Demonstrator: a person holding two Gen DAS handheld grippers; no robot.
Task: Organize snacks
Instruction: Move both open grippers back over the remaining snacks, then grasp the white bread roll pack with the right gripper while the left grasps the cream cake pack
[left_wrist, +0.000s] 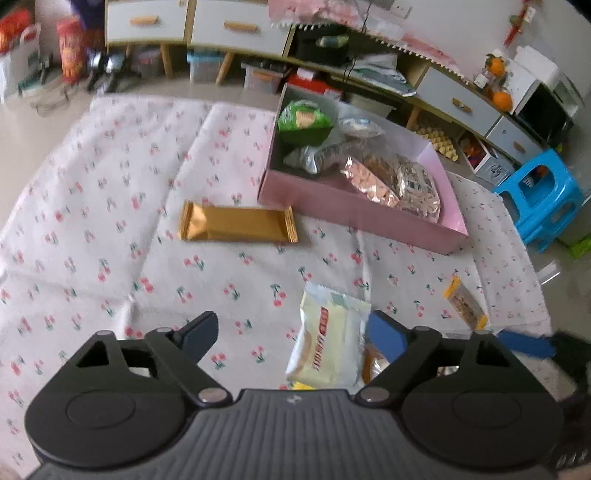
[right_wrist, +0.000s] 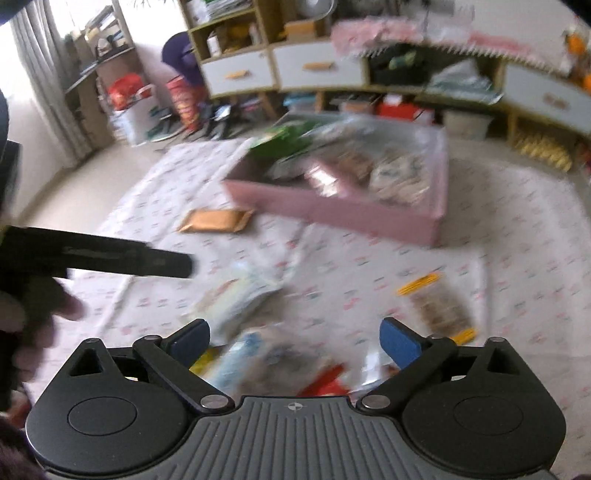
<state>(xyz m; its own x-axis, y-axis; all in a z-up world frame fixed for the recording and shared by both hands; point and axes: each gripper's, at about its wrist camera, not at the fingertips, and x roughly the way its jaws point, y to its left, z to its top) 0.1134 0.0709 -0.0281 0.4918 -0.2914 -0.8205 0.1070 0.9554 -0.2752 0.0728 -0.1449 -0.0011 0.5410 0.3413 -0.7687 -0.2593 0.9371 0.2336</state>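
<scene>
Both your grippers hang over the cherry-print cloth with their jaws spread wide and nothing between them. The left gripper sits just above the pale cream packet, which lies flat on the cloth at the near edge, partly between the blue pads — probably the closest thing to take. The right gripper hovers over a blurred heap of wrappers; that view is too smeared to tell one from another.

The pink box stands farther out and already holds several bags: a green one at the back, silvery and pink ones toward the front. That is where the snacks are being gathered, so what lies loose is what remains — the gold bar just beside the box's front corner, and a yellow-edged packet well off to the right.

The box's near wall is low, so a lift over it looks easy.
</scene>
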